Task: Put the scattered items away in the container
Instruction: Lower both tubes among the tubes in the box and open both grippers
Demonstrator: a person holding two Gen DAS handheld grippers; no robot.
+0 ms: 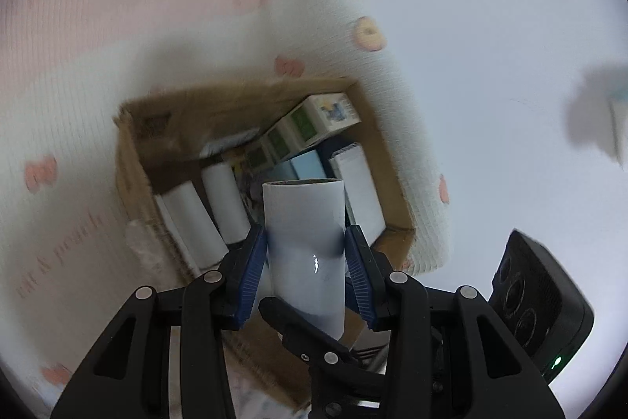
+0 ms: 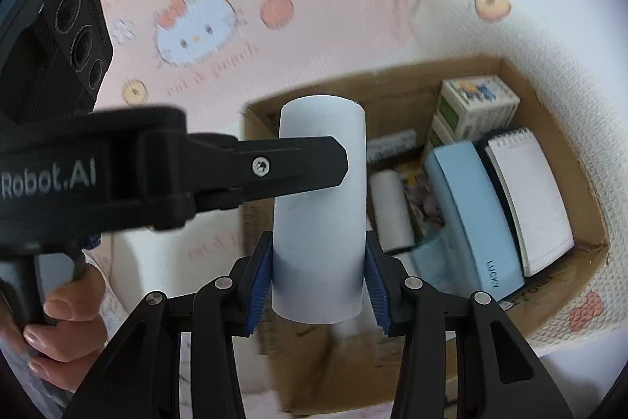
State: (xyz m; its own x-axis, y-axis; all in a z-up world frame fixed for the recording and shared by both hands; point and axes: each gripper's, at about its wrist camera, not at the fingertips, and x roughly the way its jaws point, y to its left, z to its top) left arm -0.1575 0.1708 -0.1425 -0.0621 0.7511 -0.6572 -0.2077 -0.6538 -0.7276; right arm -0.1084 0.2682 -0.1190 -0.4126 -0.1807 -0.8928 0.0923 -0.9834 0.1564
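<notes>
While clamped, roll (image 1: 302, 242) inside hand-held gripper (image 1: 306, 254)

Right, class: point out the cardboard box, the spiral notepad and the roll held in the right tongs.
Box (image 2: 510, 65): right wrist view, far cardboard wall.
Notepad (image 2: 530, 199): right wrist view, white cover.
Roll (image 2: 320, 222): right wrist view, middle of its side, above the right tongs (image 2: 318, 279).

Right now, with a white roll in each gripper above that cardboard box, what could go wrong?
The left gripper squeezes its white roll so hard that it dents; it may deform or slip out.
The right gripper's roll is crossed by the other gripper's black finger, so they could knock together.
The cardboard box is already crowded with a notepad, so a roll may land on top.
</notes>
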